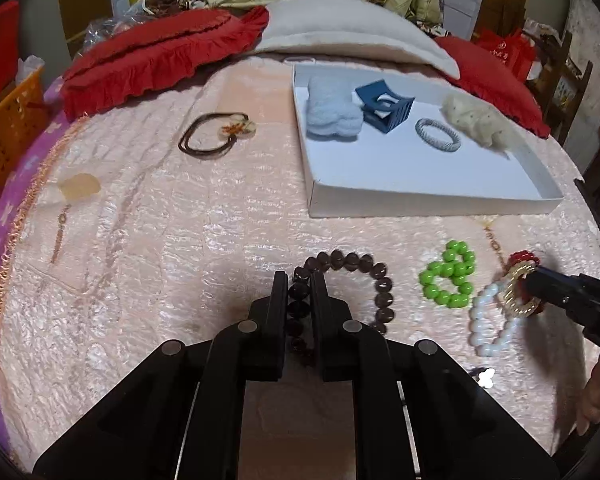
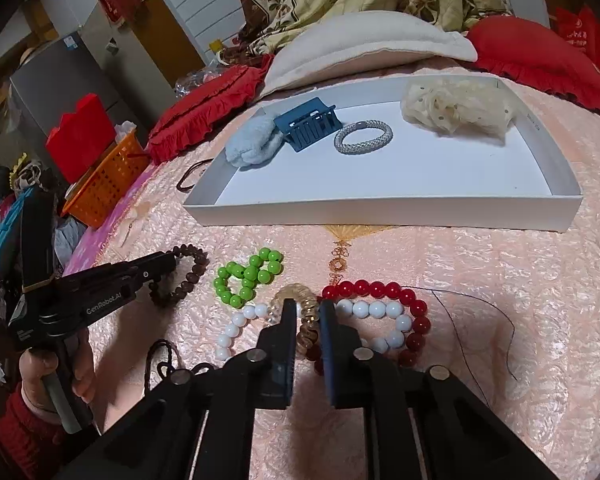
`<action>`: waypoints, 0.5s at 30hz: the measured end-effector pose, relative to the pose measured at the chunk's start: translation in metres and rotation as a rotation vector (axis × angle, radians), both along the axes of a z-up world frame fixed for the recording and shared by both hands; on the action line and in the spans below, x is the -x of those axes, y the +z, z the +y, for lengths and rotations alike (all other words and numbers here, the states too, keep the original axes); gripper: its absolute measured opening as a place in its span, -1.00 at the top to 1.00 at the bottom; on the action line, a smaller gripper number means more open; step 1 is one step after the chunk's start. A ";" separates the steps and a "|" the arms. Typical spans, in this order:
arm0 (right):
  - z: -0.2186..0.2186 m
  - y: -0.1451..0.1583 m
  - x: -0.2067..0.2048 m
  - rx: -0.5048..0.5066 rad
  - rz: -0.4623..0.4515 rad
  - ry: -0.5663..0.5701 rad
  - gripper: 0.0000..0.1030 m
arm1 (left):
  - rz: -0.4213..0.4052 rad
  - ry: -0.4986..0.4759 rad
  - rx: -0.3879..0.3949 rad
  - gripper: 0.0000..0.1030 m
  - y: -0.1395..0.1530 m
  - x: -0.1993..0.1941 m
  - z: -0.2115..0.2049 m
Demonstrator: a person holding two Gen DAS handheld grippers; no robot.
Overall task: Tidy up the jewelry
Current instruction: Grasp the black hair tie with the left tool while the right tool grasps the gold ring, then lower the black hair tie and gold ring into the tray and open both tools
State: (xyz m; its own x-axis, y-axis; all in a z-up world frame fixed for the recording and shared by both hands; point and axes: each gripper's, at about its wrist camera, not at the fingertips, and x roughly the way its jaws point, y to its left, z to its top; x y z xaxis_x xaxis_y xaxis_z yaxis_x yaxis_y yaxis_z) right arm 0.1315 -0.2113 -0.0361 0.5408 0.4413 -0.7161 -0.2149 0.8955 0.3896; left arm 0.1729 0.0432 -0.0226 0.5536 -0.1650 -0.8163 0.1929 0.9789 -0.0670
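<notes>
My left gripper [image 1: 299, 285] is shut on the left side of a dark brown bead bracelet [image 1: 380, 272] that lies on the pink bedspread. My right gripper [image 2: 307, 309] is shut on a gold spiral hair tie [image 2: 306, 330], which lies over a white bead bracelet [image 2: 374, 310] and a red bead bracelet [image 2: 380, 290]. A green bead bracelet [image 2: 248, 276] lies between the two grippers. Behind them stands a white tray [image 2: 380, 212] with a pale blue scrunchie [image 2: 252, 148], a blue claw clip [image 2: 308, 124], a silver bracelet [image 2: 363, 137] and a cream scrunchie [image 2: 456, 108].
A brown hair tie with a flower charm [image 1: 216, 136] and a clear amber piece [image 1: 80, 188] lie at the left of the bed. Red pillows [image 1: 156, 56] and a cream cushion [image 1: 352, 28] line the back. An orange basket [image 2: 104, 180] sits off the left edge.
</notes>
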 end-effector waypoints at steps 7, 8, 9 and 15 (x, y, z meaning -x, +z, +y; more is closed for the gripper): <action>-0.006 0.022 0.018 0.000 -0.053 -0.014 0.83 | -0.066 -0.012 0.053 0.81 0.039 0.023 0.003; -0.008 0.026 0.021 -0.003 -0.061 -0.017 0.83 | -0.076 -0.018 0.063 0.81 0.046 0.027 0.003; -0.009 0.028 0.024 -0.005 -0.066 -0.019 0.83 | -0.081 -0.024 0.070 0.81 0.050 0.029 0.002; -0.018 0.046 0.036 -0.005 -0.106 -0.032 0.83 | -0.115 -0.060 0.084 0.81 0.074 0.044 -0.006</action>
State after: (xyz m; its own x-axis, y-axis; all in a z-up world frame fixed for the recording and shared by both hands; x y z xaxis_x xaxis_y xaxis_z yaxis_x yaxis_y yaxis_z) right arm 0.0952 -0.2290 0.0104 0.6276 0.4255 -0.6520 -0.2262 0.9010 0.3703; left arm 0.1289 0.0369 0.0518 0.6296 -0.2657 -0.7301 0.2622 0.9572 -0.1223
